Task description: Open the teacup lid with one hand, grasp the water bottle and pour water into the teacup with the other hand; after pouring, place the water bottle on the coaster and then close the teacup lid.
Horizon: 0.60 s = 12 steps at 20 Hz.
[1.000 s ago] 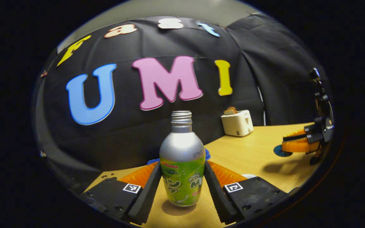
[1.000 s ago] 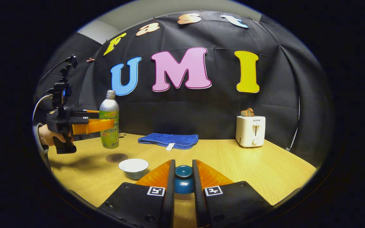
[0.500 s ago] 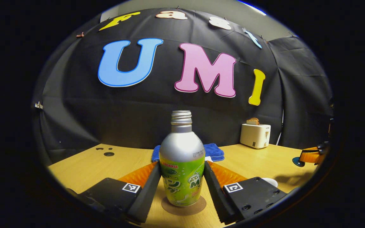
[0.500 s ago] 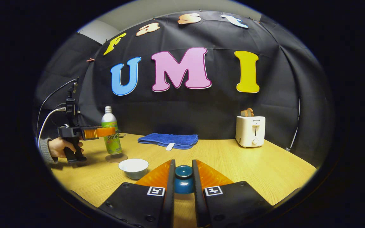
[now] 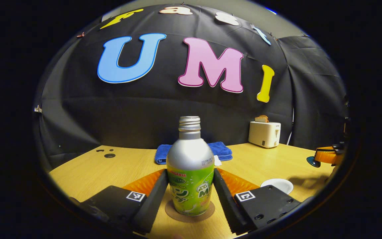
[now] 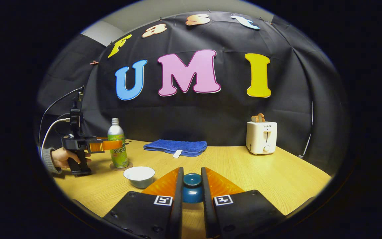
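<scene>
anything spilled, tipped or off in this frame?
Nothing stands out. Water bottle stands upright on the coaster, the teacup sits upright and uncovered, its lid held apart in the right gripper; no puddle visible.

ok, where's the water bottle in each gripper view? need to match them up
Left gripper view: water bottle stands bottom centre, upright on the coaster, between that gripper's own jaws.
Right gripper view: the same bottle is far left, small, on the table beside the white teacup, gripped by the other gripper.
Shared landmark: the white toaster at the back right of the table, also seen right of centre in the right gripper view.
</scene>
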### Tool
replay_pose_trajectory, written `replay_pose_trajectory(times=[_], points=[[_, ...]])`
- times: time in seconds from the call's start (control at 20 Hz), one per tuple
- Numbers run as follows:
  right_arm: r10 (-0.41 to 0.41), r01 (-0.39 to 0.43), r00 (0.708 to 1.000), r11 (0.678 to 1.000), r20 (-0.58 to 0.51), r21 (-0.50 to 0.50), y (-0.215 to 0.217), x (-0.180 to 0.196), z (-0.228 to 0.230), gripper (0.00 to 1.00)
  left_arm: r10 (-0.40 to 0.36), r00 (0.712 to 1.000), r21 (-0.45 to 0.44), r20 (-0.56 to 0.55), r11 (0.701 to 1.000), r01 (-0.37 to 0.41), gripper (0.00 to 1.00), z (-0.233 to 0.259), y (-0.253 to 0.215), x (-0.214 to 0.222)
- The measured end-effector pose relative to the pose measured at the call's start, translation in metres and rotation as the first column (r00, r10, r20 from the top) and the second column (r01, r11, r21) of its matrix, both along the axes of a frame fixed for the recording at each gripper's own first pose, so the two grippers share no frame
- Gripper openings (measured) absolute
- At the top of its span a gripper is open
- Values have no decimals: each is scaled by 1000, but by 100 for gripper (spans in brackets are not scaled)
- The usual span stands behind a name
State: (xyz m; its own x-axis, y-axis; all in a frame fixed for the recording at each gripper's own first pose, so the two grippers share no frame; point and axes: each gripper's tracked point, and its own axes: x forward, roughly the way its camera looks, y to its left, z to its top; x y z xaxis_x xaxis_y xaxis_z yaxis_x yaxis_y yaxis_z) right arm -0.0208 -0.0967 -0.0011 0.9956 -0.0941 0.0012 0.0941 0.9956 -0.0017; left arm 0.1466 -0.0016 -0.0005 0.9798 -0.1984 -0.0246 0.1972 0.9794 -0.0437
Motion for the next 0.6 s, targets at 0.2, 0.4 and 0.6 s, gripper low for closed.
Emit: replay_pose_trajectory(times=[0.2,0.4,0.6], points=[[0,0,1000,1000,0,0,0,0,0,30,36,999,22,9,999,-36,89,4,7,-9],[0,0,1000,1000,0,0,1,0,0,30,28,999,80,33,996,-31,89,2,1,-42],[14,-14,1000,1000,1,1,5,0,0,30,13,998,124,57,992,-20,90,1,-5,-73]])
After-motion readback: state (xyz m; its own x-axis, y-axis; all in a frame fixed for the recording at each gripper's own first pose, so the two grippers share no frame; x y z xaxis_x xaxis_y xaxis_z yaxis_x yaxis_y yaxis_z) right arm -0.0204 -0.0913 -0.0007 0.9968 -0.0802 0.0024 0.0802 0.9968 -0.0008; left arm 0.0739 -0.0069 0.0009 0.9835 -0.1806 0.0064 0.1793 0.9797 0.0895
